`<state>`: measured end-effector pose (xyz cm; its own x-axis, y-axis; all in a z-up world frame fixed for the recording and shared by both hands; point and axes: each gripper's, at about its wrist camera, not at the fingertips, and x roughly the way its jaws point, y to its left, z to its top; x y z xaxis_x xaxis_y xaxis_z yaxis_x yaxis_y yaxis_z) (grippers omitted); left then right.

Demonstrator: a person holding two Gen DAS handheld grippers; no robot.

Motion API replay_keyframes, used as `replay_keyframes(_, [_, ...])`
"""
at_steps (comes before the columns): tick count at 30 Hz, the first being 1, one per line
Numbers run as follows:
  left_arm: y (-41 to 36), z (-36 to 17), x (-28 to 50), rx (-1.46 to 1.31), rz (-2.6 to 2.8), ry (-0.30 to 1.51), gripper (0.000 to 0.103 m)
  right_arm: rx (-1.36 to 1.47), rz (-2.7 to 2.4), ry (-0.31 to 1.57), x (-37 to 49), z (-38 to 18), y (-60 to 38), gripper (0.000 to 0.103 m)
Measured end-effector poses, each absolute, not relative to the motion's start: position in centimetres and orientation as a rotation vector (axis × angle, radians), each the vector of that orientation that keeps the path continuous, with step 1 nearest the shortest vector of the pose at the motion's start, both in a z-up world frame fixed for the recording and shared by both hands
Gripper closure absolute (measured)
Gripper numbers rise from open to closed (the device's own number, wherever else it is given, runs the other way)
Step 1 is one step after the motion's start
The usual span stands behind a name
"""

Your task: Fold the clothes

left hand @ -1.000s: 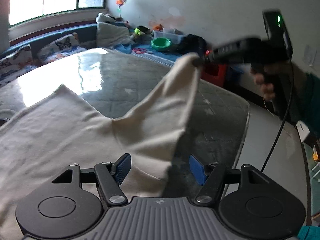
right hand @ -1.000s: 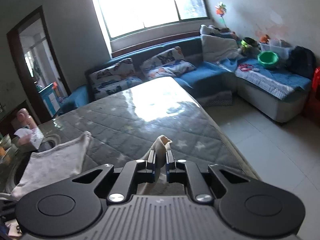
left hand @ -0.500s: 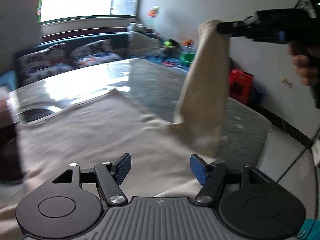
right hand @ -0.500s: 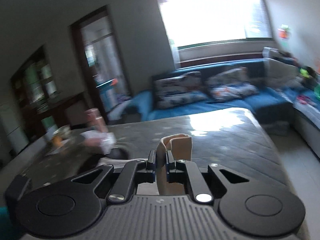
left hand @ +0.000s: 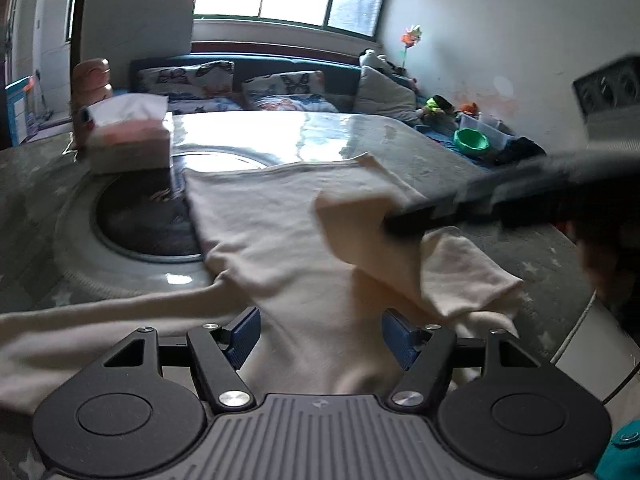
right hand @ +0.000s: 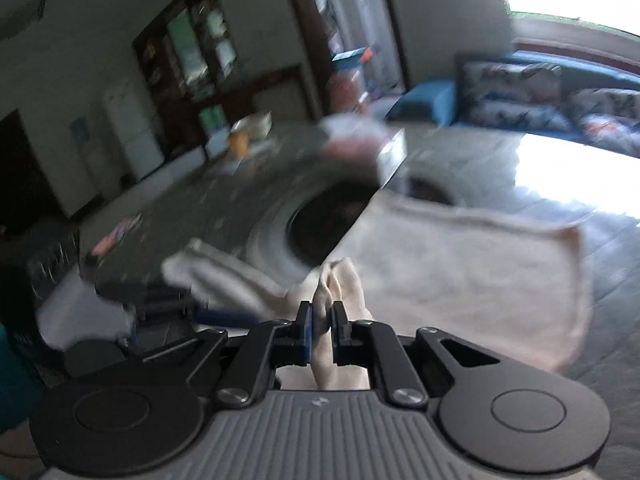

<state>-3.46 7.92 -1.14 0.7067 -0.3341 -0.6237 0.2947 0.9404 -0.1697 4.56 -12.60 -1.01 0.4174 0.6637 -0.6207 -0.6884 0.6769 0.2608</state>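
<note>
Right gripper [right hand: 321, 326] clamped on cream shirt [left hand: 280, 216] sleeve, angled down, left gripper [left hand: 320, 332] apart above shirt

cream long-sleeved garment [left hand: 280, 216] spread flat on the table, one sleeve [left hand: 372, 236] lifted across it.

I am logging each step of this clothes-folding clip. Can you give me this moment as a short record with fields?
garment: cream top spread on the grey quilted table
sleeve: one sleeve lifted and folded over the body of the top
right tool: shut on the sleeve's end
left tool: open above the near part of the top, nothing between its pads
nearby: tissue box on the table beyond the top
image quality: right wrist view blurred
</note>
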Motion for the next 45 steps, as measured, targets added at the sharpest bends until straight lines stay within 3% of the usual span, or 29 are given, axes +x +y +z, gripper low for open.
replay_keyframes(2, [8.2,-1.3,-3.3,-0.064,-0.34,0.707,0.032,-0.06,0.881,0.784,4.1,-2.1,-11.5,0.086])
replay_keyframes(6, [8.3,-1.0,-2.9,-0.066,-0.332,0.698,0.032,-0.073,0.884,0.782,3.5,-1.8,-12.6,0.084])
replay_keyframes(20, [5.1,-1.3,-1.2,-0.052,-0.412,0.706,0.034,-0.17,0.586,0.779,6.5,-3.1,-21.4,0.086])
replay_keyframes(29, [4.8,-3.0,0.6,-0.076,-0.406,0.755,0.042,-0.178,0.542,0.793,8.2,-5.5,-21.1,0.09])
replay_keyframes(45, [13.4,-1.1,-4.3,-0.122,-0.104,0.708,0.039,-0.313,0.917,0.788,5.3,-5.1,-9.5,0.089])
